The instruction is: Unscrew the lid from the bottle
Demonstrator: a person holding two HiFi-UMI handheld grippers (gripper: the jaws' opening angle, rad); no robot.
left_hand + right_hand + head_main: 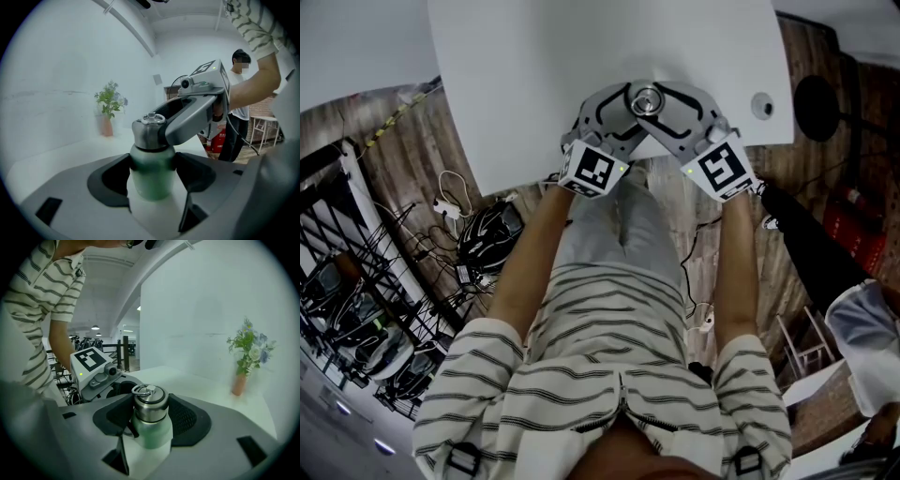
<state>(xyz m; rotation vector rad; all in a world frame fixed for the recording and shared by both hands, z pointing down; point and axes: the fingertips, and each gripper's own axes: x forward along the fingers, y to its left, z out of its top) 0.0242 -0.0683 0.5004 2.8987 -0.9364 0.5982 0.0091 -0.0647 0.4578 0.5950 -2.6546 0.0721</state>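
Pale green bottle stands upright at the near edge of the white surface. Left gripper jaws clamped on its body. Right gripper jaws clamped on the steel ring-topped lid, seated on the bottle.

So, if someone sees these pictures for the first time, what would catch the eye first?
The green bottle near the edge of the white table, caught from both sides: the left gripper has its jaws on the green body, and the right gripper has its jaws around the steel lid. Farther back, a small vase of flowers stands alone by the wall.
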